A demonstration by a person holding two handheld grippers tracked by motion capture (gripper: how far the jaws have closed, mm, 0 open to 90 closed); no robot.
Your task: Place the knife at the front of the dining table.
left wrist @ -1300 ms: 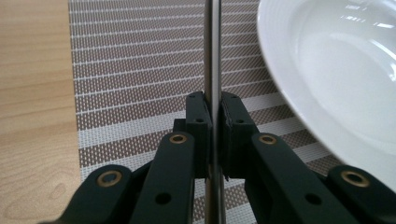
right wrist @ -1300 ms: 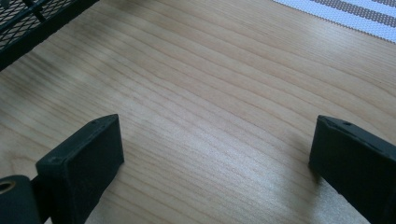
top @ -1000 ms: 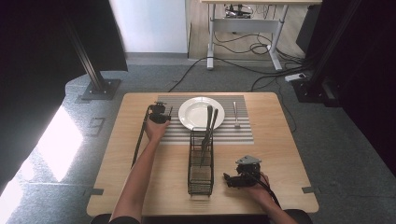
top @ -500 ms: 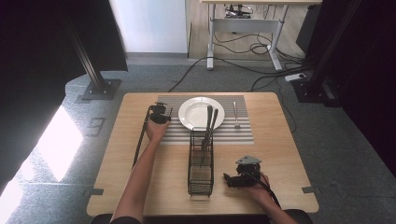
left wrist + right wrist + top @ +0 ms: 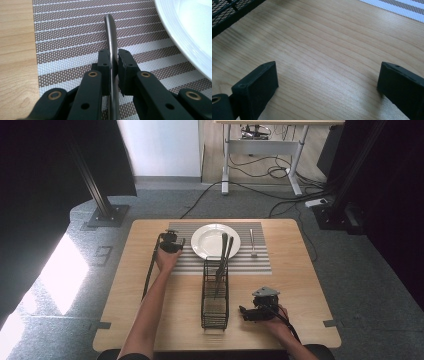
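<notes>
Striped placemat (image 5: 65, 32) underlying left gripper (image 5: 113, 60) — pinching a utensil handle (image 5: 111, 32) lying lengthwise beside plate (image 5: 190, 32); right gripper (image 5: 327, 82) idling, spread.

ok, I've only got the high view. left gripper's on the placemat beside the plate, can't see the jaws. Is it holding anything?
Observer: Yes. In the left gripper view the left gripper is shut on a thin dark metal utensil handle, pinched between its pads.
Operator: Is it over the plate?
Observer: No. The handle lies over the striped placemat; the white plate rim sits off to one side, apart from it.
Operator: And the right one, gripping anything?
Observer: No. The right gripper has its jaws wide apart over bare wooden table, with a corner of the black wire basket at the view's edge.
</notes>
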